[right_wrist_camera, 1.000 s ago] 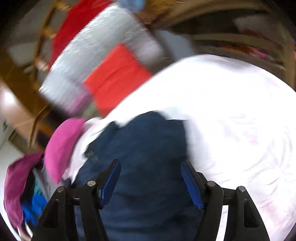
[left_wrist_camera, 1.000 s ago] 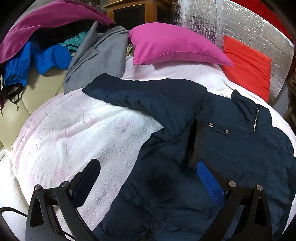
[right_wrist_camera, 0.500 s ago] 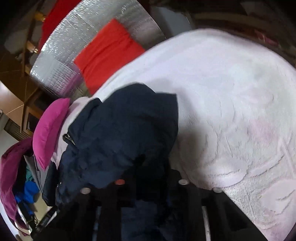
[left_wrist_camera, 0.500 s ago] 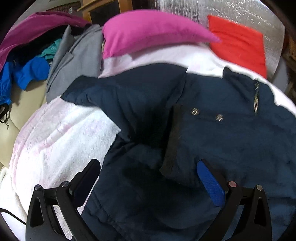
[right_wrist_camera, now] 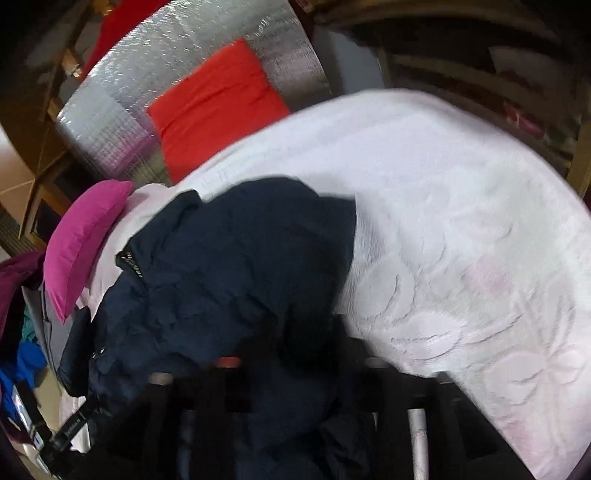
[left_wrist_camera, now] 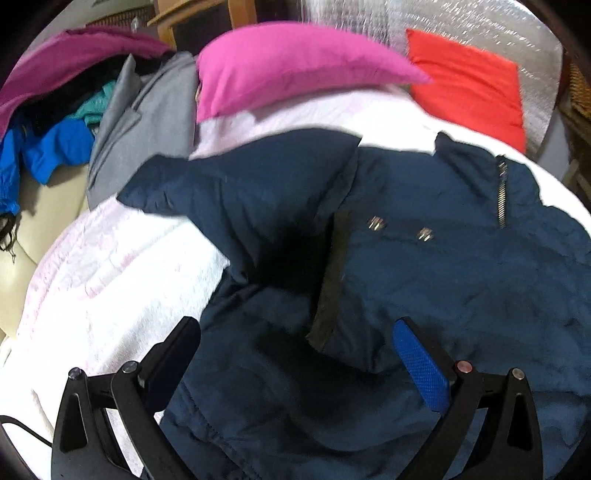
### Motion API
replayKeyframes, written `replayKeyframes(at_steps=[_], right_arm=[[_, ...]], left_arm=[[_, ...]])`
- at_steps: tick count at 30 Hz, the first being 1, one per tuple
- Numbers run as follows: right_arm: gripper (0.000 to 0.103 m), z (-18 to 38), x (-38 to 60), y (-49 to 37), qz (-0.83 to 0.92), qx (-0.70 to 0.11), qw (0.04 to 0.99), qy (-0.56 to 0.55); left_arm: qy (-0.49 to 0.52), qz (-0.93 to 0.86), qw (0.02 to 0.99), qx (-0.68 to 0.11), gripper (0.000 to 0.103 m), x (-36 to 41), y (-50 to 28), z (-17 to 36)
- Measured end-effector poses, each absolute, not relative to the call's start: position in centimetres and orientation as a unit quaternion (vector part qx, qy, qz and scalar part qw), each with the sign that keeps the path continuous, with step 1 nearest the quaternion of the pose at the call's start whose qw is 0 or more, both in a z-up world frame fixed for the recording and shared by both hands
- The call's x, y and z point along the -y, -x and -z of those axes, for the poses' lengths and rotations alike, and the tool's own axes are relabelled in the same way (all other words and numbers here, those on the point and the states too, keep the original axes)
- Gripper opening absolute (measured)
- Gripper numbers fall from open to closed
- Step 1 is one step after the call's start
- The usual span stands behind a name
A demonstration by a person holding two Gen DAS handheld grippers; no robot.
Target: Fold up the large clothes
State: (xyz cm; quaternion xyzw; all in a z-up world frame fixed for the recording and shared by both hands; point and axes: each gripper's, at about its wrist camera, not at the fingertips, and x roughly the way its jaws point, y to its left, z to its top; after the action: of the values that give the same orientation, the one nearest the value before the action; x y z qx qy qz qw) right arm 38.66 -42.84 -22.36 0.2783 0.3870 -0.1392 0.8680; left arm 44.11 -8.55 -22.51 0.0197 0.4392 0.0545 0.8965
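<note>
In the left wrist view, a heap of clothes (left_wrist_camera: 55, 122) in magenta, blue and teal is filling the upper left of the frame, with a grey coat (left_wrist_camera: 144, 125) draped just to its right. A pink pillow (left_wrist_camera: 295, 66) is lying across the top centre, and a red cushion (left_wrist_camera: 469, 88) is leaning against a silver quilted panel (left_wrist_camera: 480, 29) at the upper right. A pale pink bedspread (left_wrist_camera: 110, 273) is covering the bed.

The navy jacket (left_wrist_camera: 424, 266) is spreading from the centre to the right edge of the frame, front up, with one sleeve (left_wrist_camera: 221, 192) stretching toward the left over the bedspread. The left gripper (left_wrist_camera: 295, 358) is hovering above the jacket's lower body with its fingers (left_wrist_camera: 421, 362) standing wide apart and holding nothing.

In the right wrist view, the jacket's other side is bunching up at the centre left, and the right gripper (right_wrist_camera: 295, 380) at the bottom centre is blurred and buried in dark fabric. It seems to be pinching the jacket, though how tightly its fingers are meeting cannot be told.

The work appears to be at an early step: one side or sleeve is being drawn in over the body. The next move is likely calling for the left gripper to take hold of the outstretched sleeve and lay it across the chest.
</note>
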Motion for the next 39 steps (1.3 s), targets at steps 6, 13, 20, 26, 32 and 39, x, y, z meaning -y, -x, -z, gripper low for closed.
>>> replayKeyframes(at_steps=[6,13,20,26,32,39], right_arm=[[0.059,18.6,40.7,-35.9,0.164,-0.332,0.904,-0.215],[0.042,20.7,37.4,-37.5,0.071,-0.384,0.891,-0.234],[0.042,24.0,36.1,-39.9,0.066,-0.447,0.861,-0.231],[0.042,21.8,33.7,-39.5,-0.005,-0.410,0.884,-0.225],[0.034,24.5,31.3,-41.3,-0.022,-0.463,0.860,-0.212],[0.034,22.1,30.7,-40.2,-0.022,-0.428,0.884,-0.186]], left_arm=[[-0.035,-0.017,0.913,-0.405,0.103,9.8,-42.2,20.6],[-0.035,0.016,0.895,-0.444,0.103,11.9,-42.7,22.7],[-0.027,0.008,0.863,-0.505,0.103,11.6,-44.4,25.4],[-0.002,0.026,0.888,-0.459,0.103,11.4,-43.4,22.2],[-0.025,0.015,0.871,-0.491,0.103,11.4,-44.5,24.4],[0.006,0.006,0.885,-0.465,0.103,9.9,-44.2,22.6]])
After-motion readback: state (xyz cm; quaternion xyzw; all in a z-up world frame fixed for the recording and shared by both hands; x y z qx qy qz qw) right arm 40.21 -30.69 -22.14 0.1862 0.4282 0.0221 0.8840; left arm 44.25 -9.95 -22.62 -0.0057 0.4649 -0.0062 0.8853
